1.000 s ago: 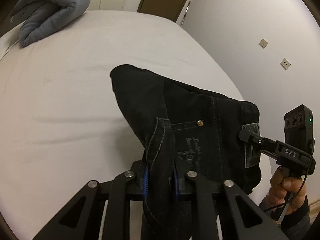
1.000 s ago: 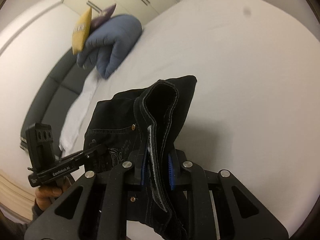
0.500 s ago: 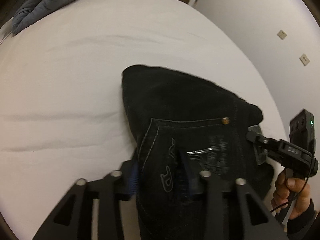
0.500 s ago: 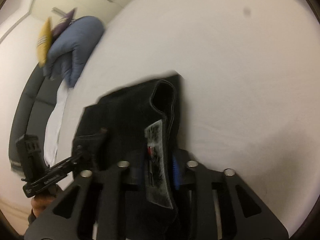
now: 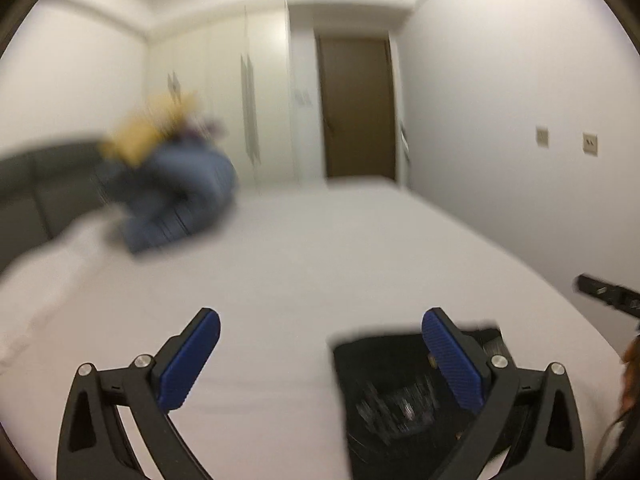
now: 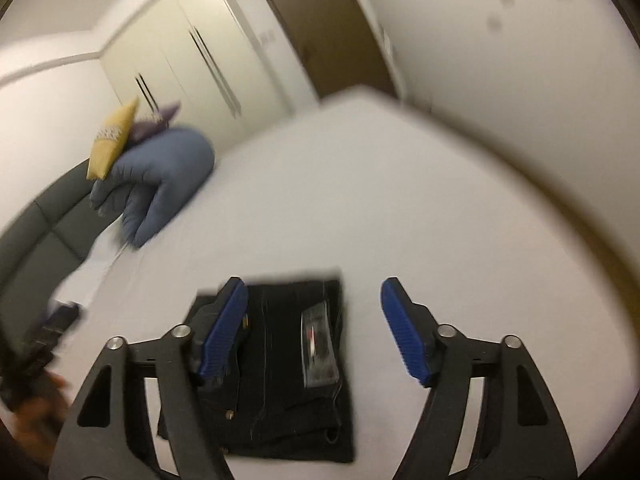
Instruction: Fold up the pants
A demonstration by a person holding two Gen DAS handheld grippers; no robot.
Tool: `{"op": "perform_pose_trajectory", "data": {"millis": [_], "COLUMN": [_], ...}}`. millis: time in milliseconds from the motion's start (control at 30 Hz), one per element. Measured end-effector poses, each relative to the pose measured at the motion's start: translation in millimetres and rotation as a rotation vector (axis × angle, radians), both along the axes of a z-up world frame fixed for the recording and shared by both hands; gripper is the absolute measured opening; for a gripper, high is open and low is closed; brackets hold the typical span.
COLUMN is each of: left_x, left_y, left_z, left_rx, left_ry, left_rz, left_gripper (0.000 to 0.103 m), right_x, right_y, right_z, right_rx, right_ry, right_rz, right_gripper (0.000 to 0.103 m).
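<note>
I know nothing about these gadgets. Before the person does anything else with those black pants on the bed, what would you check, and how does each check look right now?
1. Left gripper let go of the cloth: ok, jaws wide apart, nothing between them.
2. Right gripper let go: ok, jaws wide apart, above the pants.
3. Black pants lying on the bed in a compact folded rectangle: ok.
4. Fold edges lined up neatly: cannot tell, both views are motion-blurred.
5. Pants well away from the blue pillow: ok, bare sheet lies between them.
</note>
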State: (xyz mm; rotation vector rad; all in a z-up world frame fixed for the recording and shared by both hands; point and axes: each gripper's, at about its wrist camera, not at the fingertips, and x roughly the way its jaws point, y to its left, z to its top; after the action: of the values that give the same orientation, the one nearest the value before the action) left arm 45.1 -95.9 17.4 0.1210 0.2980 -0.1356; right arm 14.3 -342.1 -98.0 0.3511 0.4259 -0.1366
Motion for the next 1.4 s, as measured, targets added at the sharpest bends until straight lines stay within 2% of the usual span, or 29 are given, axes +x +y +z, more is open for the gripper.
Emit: {"op": "perform_pose_trajectory", "data": {"millis": [67, 133, 200, 233, 333, 467, 533, 633, 700, 800, 900, 967, 1000, 1100, 1233, 1400], "left_x": [-24.7, -33.8, -59.9, -71.6, -93.9, -123.2, -132.0, -138.9, -138.4, -133.1, -120.0, -116.1, -111.2, -104.5, -105.7, -103.3], "left_y": [-1.4, 13.6, 28.7, 38.8, 51.7, 67.4, 67.0, 52.2, 49.0, 45.6, 37.5, 28.1, 26.0, 26.6, 20.0, 18.8], "left_z": [30.7, 64.9, 87.8, 96.3, 120.6, 151.7, 165.5, 171.0, 166.3, 150.9, 117.8, 93.3, 78.1, 48.3, 27.8, 16.8], "left_rx": [0.022, 0.01, -0.058, -0.08, -0.114, -0.135, -0.112, -0.032, -0.038, -0.059, -0.059, -0.033, -0.039, -0.1, -0.067, -0.073], "left_ry": [-0.087, -0.12, -0.162, -0.167, -0.165, -0.186, -0.156, -0.1, -0.05, 0.057, 0.189, 0.247, 0.311, 0.448, 0.475, 0.497], "left_rz": [0.071, 0.116, 0.111, 0.101, 0.058, 0.01, 0.045, 0.116, 0.109, 0.109, 0.103, 0.105, 0.095, 0.077, 0.102, 0.105], "left_gripper": [0.103, 0.103, 0.103, 0.103, 0.103, 0.103, 0.103, 0.103, 0.103, 0.103, 0.103, 0.103, 0.103, 0.103, 0.103, 0.103], "right_x": [-33.4, -64.2, -94.0, -105.3, -135.0, -170.0, -189.2, -208.0, -217.5, -223.9, -215.6, -198.7, -186.8, -168.1, -162.1, -142.5], "right_y": [13.5, 30.3, 47.0, 56.0, 64.1, 64.3, 68.4, 73.4, 74.1, 79.4, 90.3, 99.6, 101.6, 94.9, 98.9, 94.3], "right_z": [42.9, 83.4, 116.1, 129.8, 165.7, 203.3, 218.3, 232.7, 237.5, 231.4, 209.3, 184.2, 170.2, 134.7, 94.5, 73.3], "right_rx": [-0.121, -0.239, -0.347, -0.373, -0.373, -0.332, -0.337, -0.31, -0.286, -0.274, -0.27, -0.277, -0.272, -0.218, -0.178, -0.153], "right_ry": [-0.114, -0.229, -0.333, -0.376, -0.433, -0.475, -0.504, -0.534, -0.531, -0.472, -0.371, -0.236, -0.181, -0.027, 0.112, 0.214], "right_rz": [-0.094, -0.176, -0.25, -0.247, -0.169, -0.136, -0.125, -0.083, -0.06, -0.033, 0.002, 0.001, 0.006, 0.013, -0.019, -0.043], "right_gripper": [0.099, 0.103, 0.103, 0.103, 0.103, 0.103, 0.103, 0.103, 0.103, 0.103, 0.103, 0.103, 0.103, 0.103, 0.103, 0.103]}}
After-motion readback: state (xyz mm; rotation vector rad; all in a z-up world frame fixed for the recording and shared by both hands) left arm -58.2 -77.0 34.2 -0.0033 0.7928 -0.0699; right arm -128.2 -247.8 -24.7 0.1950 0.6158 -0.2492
